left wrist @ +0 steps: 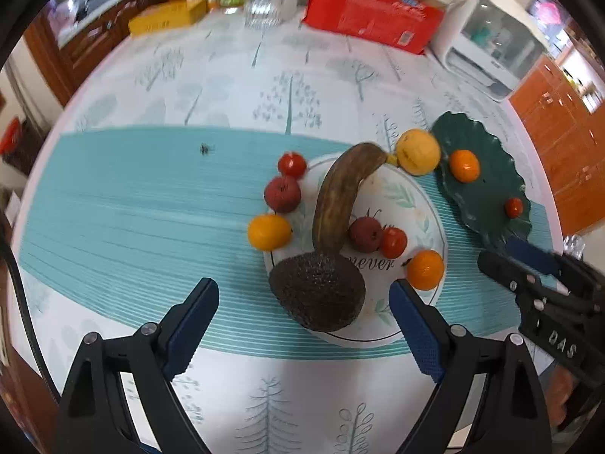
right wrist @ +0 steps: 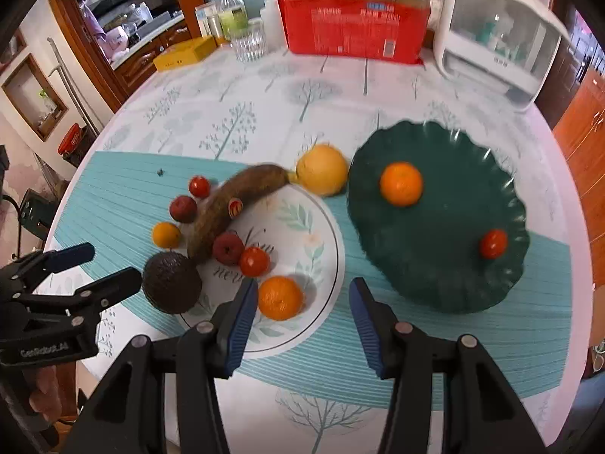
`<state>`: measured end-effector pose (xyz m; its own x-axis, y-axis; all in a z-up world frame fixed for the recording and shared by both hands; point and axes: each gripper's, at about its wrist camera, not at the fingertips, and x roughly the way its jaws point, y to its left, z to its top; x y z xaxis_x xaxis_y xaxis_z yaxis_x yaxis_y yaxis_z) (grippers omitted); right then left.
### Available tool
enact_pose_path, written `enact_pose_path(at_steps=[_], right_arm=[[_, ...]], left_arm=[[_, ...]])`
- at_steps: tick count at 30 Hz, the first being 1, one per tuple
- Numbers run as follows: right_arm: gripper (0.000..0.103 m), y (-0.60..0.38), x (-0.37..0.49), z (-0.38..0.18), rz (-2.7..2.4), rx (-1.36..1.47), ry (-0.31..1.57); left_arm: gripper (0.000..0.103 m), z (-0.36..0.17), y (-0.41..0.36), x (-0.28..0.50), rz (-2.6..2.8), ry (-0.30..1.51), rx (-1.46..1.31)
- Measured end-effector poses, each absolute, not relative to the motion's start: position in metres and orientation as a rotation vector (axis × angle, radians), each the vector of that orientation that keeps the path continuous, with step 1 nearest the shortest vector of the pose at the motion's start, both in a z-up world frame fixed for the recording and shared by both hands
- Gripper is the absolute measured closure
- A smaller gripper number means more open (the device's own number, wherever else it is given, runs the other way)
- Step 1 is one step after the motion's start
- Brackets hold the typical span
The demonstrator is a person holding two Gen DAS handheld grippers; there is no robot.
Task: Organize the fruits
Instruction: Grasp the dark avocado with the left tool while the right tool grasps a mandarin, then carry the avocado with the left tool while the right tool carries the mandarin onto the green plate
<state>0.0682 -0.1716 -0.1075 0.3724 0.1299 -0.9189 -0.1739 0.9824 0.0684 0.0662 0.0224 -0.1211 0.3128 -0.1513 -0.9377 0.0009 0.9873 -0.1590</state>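
**Fruit sorting: barely started, most of it still on or around the white plate**

So here's where things stand; the green plate [right wrist: 435, 265] has only two pieces on it, an orange [right wrist: 401, 183] toward its far side and a small tomato [right wrist: 493, 243] near its right edge; everything else is still over by the white plate [right wrist: 302, 325] or loose on the teal mat [left wrist: 132, 219].

On the white plate: a very brown banana [left wrist: 338, 198] lying across it, a dark red fruit [left wrist: 365, 233] touching a tomato [left wrist: 393, 242], another orange [left wrist: 424, 269] near the front rim, and an avocado [left wrist: 317, 291] hanging over the rim; off the plate to the left are a tomato [left wrist: 292, 165], a second red fruit [left wrist: 282, 194] and a yellow-orange citrus [left wrist: 269, 231]; a bigger yellow fruit [left wrist: 418, 152] sits between the two plates, just beside the banana's tip.

Claws: the left gripper [left wrist: 304, 317] is spread wide and empty, with the avocado sitting right in line between its fingers, not pinched; the right gripper [right wrist: 302, 306] is at a middling gap, also empty, hovering above the front of the white plate with the orange just beside its left finger.

My guess is the avocado and that orange go next, assuming the green plate is the destination; roughly nine pieces left.
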Motion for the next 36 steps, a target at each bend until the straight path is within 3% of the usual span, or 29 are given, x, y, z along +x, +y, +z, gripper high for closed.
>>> enact_pose_path(at_steps=[8,22,24,26,29,31,36], right_arm=[[0.053,-0.168,0.071,-0.137,0.219,-0.025,1.245],[0.053,-0.156,0.084,-0.169,0.243,-0.032,1.307],[0.053,-0.156,0.085,-0.174,0.249,-0.024,1.316],[0.053,-0.155,0.086,-0.177,0.246,-0.026,1.318],[0.055,-0.154,0.085,-0.181,0.251,-0.025,1.325],[0.062,-0.154,0.085,-0.182,0.267,-0.02,1.326],[0.063,-0.152,0.083,-0.18,0.272,-0.035,1.309]], left_arm=[[0.012,-0.165,0.032,0.075,0.012,1.339,-0.379],[0.013,-0.199,0.019,0.085,0.058,1.386,-0.424],[0.016,-0.199,0.018,0.086,0.049,1.378,-0.427],[0.033,-0.196,0.018,0.084,0.01,1.363,-0.44],[0.034,-0.193,0.012,0.085,-0.008,1.355,-0.4],[0.034,-0.191,0.009,0.084,-0.016,1.348,-0.376],[0.035,-0.189,0.008,0.084,-0.03,1.349,-0.348]])
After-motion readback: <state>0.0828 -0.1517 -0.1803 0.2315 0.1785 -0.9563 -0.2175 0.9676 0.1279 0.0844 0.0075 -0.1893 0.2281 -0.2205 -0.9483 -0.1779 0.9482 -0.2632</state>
